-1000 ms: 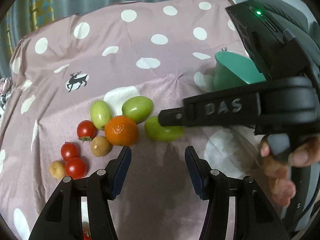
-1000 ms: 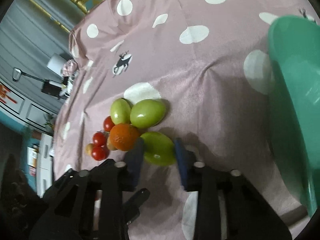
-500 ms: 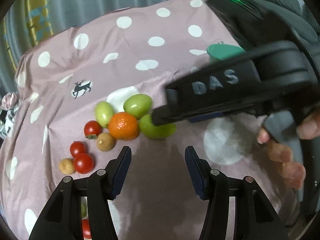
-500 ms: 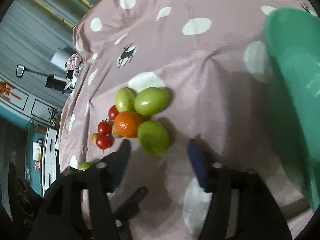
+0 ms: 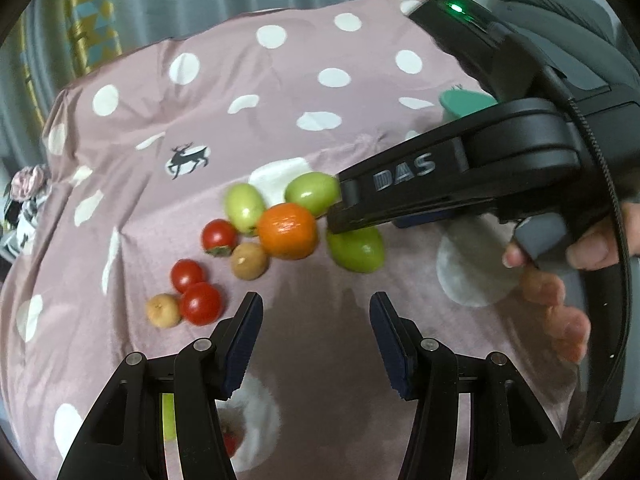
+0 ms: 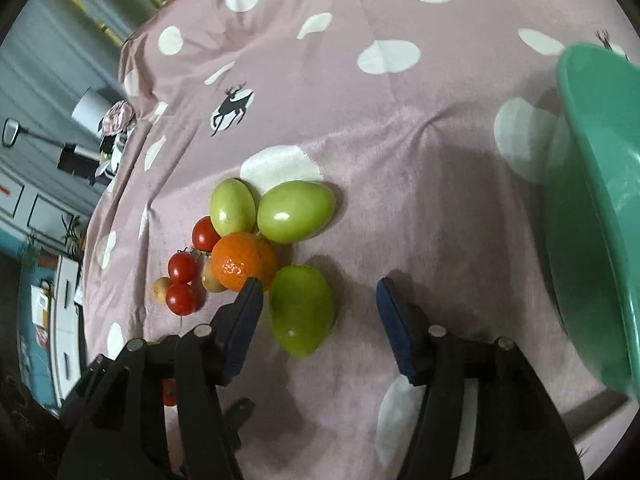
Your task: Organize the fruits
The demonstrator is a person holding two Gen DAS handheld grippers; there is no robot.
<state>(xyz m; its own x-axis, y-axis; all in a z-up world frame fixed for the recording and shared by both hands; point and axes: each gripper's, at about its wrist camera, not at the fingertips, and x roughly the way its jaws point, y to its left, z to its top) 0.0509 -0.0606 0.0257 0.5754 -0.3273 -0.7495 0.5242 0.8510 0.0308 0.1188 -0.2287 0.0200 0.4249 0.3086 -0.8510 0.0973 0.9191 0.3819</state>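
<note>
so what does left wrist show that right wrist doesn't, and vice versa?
Left wrist only: the left gripper, open over bare cloth; the right gripper's body from outside, and the hand holding it.

Right wrist only: the right gripper seen along its fingers, open, with the near green fruit between them, untouched; the furniture beyond the table.

Both: the orange, three green fruits, red tomatoes, the green bowl and the dotted cloth.

The left gripper (image 5: pixel 316 322) points down at a slant, its jaws parted with nothing between them. The right gripper (image 6: pixel 320 308) tilts down too; its jaws have just been closing slightly yet stand apart, pads pressing nothing. A hand (image 5: pixel 560 280) grasps its handle
</note>
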